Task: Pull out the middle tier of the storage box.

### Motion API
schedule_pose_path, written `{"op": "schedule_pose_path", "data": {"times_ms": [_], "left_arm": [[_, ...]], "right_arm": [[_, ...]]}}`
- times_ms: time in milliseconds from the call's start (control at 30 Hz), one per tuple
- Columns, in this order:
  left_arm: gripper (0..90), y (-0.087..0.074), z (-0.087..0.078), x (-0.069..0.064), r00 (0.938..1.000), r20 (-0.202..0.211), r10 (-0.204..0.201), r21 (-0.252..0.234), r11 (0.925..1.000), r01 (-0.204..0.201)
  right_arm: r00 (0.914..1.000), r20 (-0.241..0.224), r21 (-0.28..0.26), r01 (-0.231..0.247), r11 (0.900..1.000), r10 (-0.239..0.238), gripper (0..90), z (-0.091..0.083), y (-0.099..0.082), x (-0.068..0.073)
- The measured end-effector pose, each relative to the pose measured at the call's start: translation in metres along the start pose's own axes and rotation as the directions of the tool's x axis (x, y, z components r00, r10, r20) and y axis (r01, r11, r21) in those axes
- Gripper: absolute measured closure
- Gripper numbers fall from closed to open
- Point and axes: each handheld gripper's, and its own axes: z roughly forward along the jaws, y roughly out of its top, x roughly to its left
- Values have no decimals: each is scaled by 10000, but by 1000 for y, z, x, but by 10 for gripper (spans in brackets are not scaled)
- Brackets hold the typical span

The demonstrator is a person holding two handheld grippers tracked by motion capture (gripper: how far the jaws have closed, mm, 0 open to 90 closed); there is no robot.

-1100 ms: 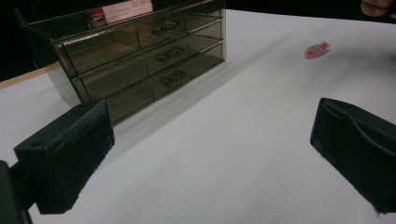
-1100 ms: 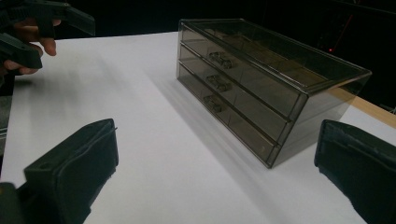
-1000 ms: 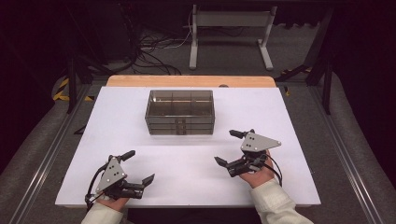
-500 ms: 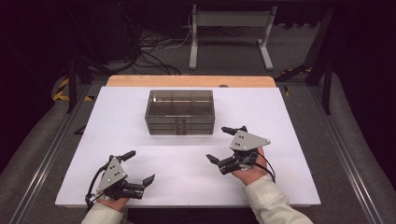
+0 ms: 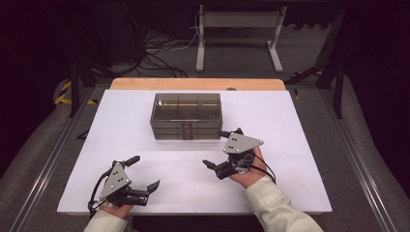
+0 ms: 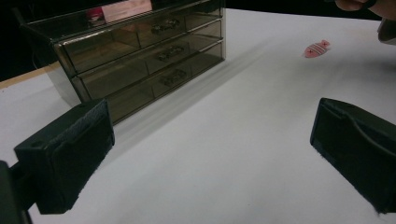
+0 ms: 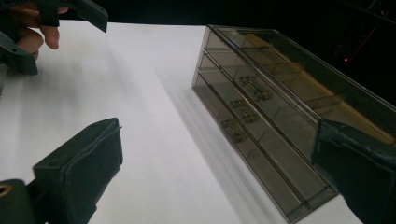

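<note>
A smoky transparent drawer box [image 5: 186, 116] with three shut drawers stands at the middle back of the white table top [image 5: 290, 121]. My right gripper [image 5: 216, 148] is open, just right of the box's front right corner, jaws pointing left. In the right gripper view the drawer fronts [image 7: 243, 112] run past my open right gripper [image 7: 217, 172]. My left gripper [image 5: 143, 172] rests open near the front left edge. The left gripper view looks past the open left gripper [image 6: 212, 156] at the box [image 6: 140, 51] and a small pink fish-shaped piece [image 6: 316, 48] lying on the table.
A strip of wooden table edge [image 5: 193, 83] shows behind the box. Cables and a metal stand [image 5: 239, 34] lie on the floor beyond. The person's other hand [image 7: 28, 28] appears at the upper left of the right gripper view.
My right gripper has slid left and a little forward, toward the box's front right corner. The left gripper has stayed put.
</note>
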Motion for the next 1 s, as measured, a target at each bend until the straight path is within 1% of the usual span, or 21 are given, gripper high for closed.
{"op": "schedule_pose_path", "data": {"times_ms": [133,233,333,367,400,500,567,600,633,667,700,733,767,833,867,900,933,967,1000], "left_arm": [[8,0,0,0,10000,-13,20,14,10000,-20],[8,0,0,1,10000,-43,43,19,10000,-43],[8,0,0,1,9999,-104,43,3,10000,-43],[8,0,-1,1,9999,-106,25,22,10000,-25],[8,0,-1,1,9999,-106,25,22,10000,-25],[8,0,-1,1,9999,-117,34,23,10000,-34],[8,0,-1,1,9999,-120,44,28,10000,-43],[8,0,-1,1,9999,-120,47,26,10000,-47],[8,0,-1,1,9999,-124,53,25,10000,-53],[8,0,-1,1,9999,-127,56,25,10000,-55],[8,0,-1,1,9999,-132,54,27,10000,-54],[8,0,-1,1,9999,-133,51,30,10000,-51],[8,0,-1,1,9999,-133,54,36,10000,-54],[8,0,0,1,9998,-150,92,20,10000,-92],[8,0,0,1,9998,-149,94,25,10000,-94],[8,0,0,1,9998,-146,100,27,9999,-100],[8,0,0,1,9998,-153,97,29,9999,-97],[8,0,0,1,9998,-152,92,28,10000,-92],[8,0,-1,1,9998,-156,92,27,10000,-92]], "right_arm": [[9998,-105,-104,142,9998,-143,24,4,3,0],[9995,-44,-39,307,9995,-307,23,6,4,0],[9984,78,277,560,9980,-562,37,10,6,0],[9963,150,462,839,9954,-847,52,11,7,1],[9963,150,462,839,9954,-847,52,11,7,1],[9911,299,716,1274,9893,-1298,82,12,8,3],[9846,496,1018,1619,9815,-1676,113,11,10,3],[9846,496,1018,1619,9815,-1676,113,11,10,3],[9823,537,1066,1728,9792,-1792,117,11,10,4],[9767,635,1184,1966,9733,-2050,125,11,11,5],[9634,850,1362,2417,9607,-2544,139,11,11,8],[9634,850,1362,2417,9607,-2544,139,11,11,8],[9557,895,1462,2657,9529,-2802,144,11,12,9],[9444,1003,1576,2957,9422,-3131,151,11,12,11],[9370,1053,1668,3135,9348,-3330,153,11,12,12],[9339,1069,1689,3212,9318,-3413,153,12,12,12],[9261,1169,1729,3367,9256,-3587,153,12,12,14],[9208,1221,1762,3471,9211,-3703,153,12,12,14],[9106,1340,1828,3650,9129,-3909,154,12,12,15]]}}
